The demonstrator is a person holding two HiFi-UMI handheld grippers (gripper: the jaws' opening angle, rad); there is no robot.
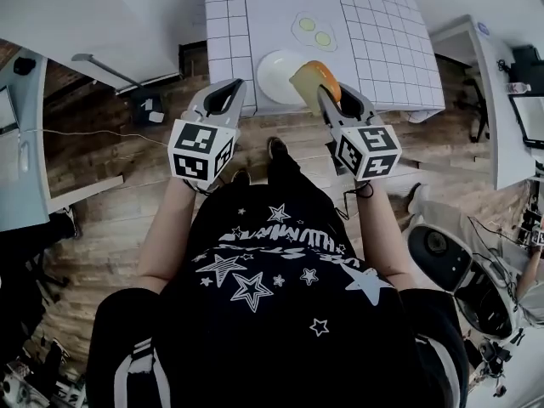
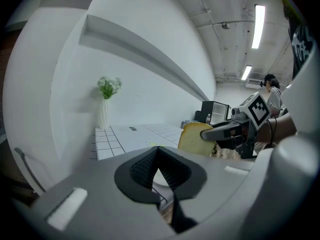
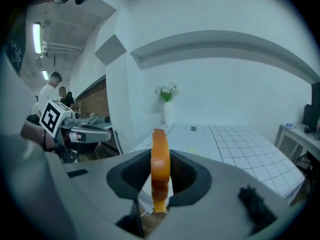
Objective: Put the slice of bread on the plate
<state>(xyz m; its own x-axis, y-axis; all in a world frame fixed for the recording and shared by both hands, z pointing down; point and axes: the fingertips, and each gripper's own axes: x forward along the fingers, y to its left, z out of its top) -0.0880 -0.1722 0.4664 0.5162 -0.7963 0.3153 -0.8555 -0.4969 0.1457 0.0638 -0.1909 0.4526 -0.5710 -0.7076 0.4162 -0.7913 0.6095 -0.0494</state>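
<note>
1. Bread [image 1: 314, 82] in the head view: the slice stands on edge, pinched in the right gripper [image 1: 325, 93]. It is above the right rim of the white plate [image 1: 270, 75] and not yet on it. The plate sits close to the front edge of a white gridded table [image 1: 374, 58], and what looks like a toy egg [image 1: 314, 31] lies farther back. The left gripper [image 1: 231, 92] hangs just beside the plate, over a wooden floor [image 1: 110, 202].
2. Left gripper view: its jaws are pressed together at the tips, with nothing between them. A vase [image 2: 104, 113] of flowers stands at the table's far corner against a white wall.
3. Right gripper view: the jaws clamp the slice, seen edge-on.
4. Risk, as I judge it: if the slice is let go while upright and over the rim, it may topple outside the plate. Because the plate is so near the table's edge, a knock from either gripper could push it toward the floor.
</note>
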